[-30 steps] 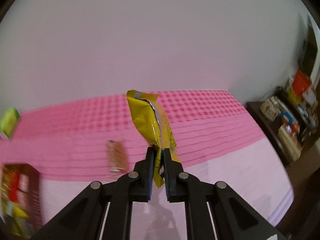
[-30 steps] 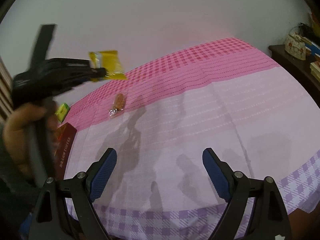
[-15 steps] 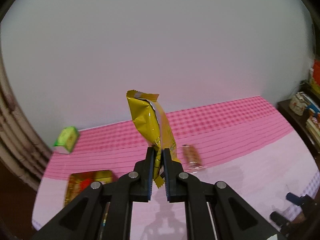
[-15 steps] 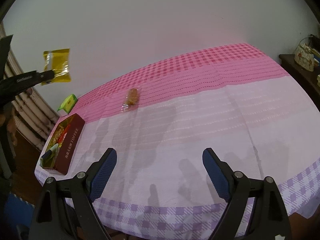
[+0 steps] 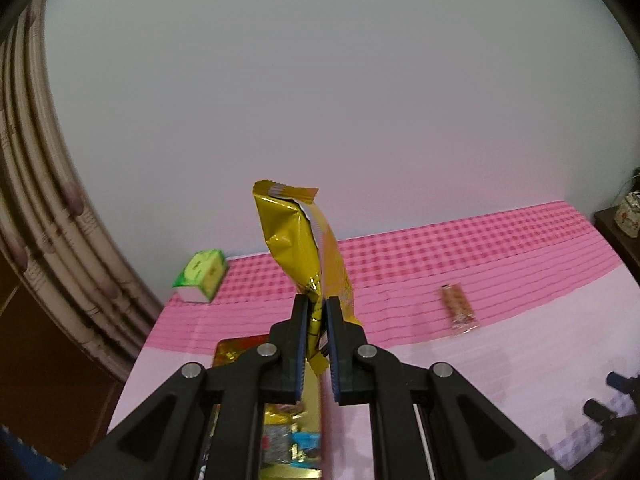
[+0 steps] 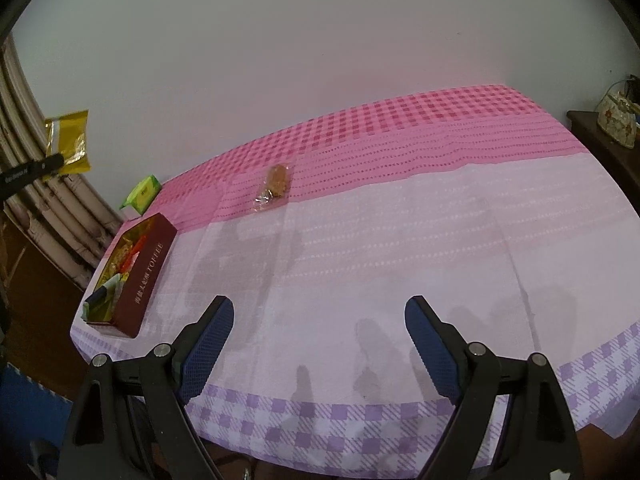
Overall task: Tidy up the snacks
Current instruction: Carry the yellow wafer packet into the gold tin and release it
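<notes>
My left gripper [image 5: 316,320] is shut on a yellow snack packet [image 5: 302,248] and holds it upright in the air above the open dark-red toffee box [image 5: 280,420]; the packet also shows in the right wrist view [image 6: 68,142]. The box [image 6: 136,276] lies at the table's left end and holds several wrapped snacks. A brown snack in clear wrap [image 6: 274,186] lies on the pink cloth, also in the left wrist view [image 5: 458,306]. A green carton [image 6: 142,194] sits at the back left corner, seen too from the left wrist [image 5: 202,274]. My right gripper [image 6: 318,344] is open and empty over the table's near edge.
The table wears a pink and lilac checked cloth [image 6: 400,240] against a white wall. Pale curtain folds [image 5: 36,200] hang beyond the left end. A dark side cabinet [image 6: 600,132] with a patterned bag stands at the right.
My left gripper has swung left with the yellow packet, from over the table's middle to above the toffee box. My right gripper has stayed open and turned slightly.
</notes>
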Available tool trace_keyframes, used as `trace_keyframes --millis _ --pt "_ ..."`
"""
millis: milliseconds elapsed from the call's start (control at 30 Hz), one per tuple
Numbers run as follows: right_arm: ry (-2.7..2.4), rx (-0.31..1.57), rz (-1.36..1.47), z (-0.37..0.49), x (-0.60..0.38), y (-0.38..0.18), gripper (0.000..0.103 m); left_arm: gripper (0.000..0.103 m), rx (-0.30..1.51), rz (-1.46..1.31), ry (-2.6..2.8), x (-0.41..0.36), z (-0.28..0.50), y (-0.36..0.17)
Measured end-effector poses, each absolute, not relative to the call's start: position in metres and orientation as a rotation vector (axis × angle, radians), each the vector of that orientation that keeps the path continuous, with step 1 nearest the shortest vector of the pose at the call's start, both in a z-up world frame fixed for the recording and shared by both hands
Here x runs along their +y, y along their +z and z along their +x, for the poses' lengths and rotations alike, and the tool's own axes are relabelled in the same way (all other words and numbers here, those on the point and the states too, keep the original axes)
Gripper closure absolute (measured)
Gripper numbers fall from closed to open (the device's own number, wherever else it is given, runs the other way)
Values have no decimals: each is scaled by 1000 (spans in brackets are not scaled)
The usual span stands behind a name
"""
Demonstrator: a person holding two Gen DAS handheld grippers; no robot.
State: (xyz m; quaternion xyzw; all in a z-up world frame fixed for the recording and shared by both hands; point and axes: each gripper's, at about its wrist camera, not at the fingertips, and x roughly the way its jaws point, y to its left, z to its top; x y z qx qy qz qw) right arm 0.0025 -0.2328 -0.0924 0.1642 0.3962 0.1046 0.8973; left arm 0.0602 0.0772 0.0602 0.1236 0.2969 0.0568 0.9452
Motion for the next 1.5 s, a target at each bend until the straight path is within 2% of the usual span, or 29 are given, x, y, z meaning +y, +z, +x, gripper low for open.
trace_keyframes --millis 633,1500 --pt "224 858 303 4 -221 -103 17 94 703 203 254 164 58 18" --pt "214 914 279 10 -218 -122 17 94 811 195 276 186 82 -36"
